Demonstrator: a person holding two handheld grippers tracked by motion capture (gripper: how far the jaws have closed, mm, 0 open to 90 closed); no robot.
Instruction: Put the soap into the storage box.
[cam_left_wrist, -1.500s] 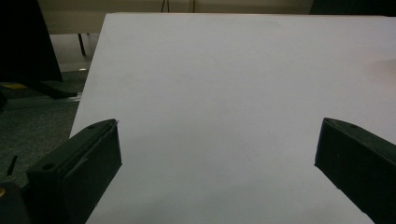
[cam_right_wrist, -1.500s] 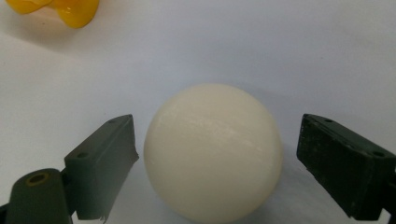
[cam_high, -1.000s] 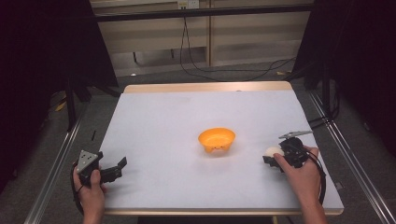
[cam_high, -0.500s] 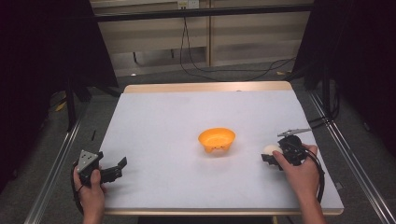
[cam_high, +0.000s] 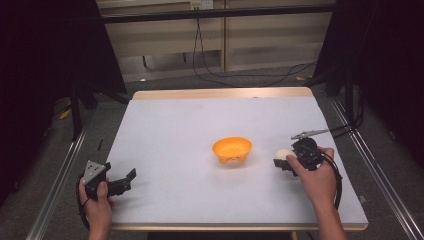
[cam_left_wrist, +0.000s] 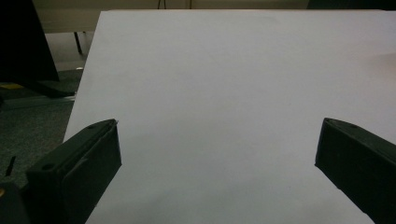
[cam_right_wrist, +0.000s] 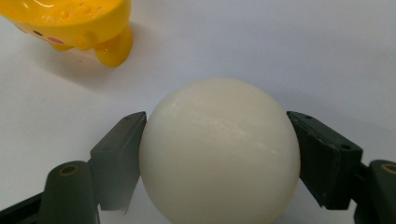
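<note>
**Firmly held, but round and smooth: how the ball could get away**

Right now the right gripper has its jaws clamped on a white ball, one pad against each flank, as the right gripper view shows. From the high view the ball sits just right of the orange bowl, near the middle of the white table. The bowl appears to stand on small feet, one of which shows in the right gripper view.

Slip is the main risk, in my judgement. The ball is smooth and round, and each flat pad meets it over a small patch only. If the pads sit above or below the ball's widest line, squeezing would tend to push it out rather than hold it. Whether they are level with that line I cannot tell from these views. A quick swing toward the bowl could also shake it loose.

Next comes the bowl itself. It looks light and shallow, so a low approach could knock its rim and slide or tip it. A release from too high could let the ball bounce back out and roll across the bare table, perhaps off the edge.

Meanwhile the left gripper rests at the near left corner with its jaws wide apart and nothing between them, well apart from the bowl. It is too far off to steady the bowl if that shifts.
</note>
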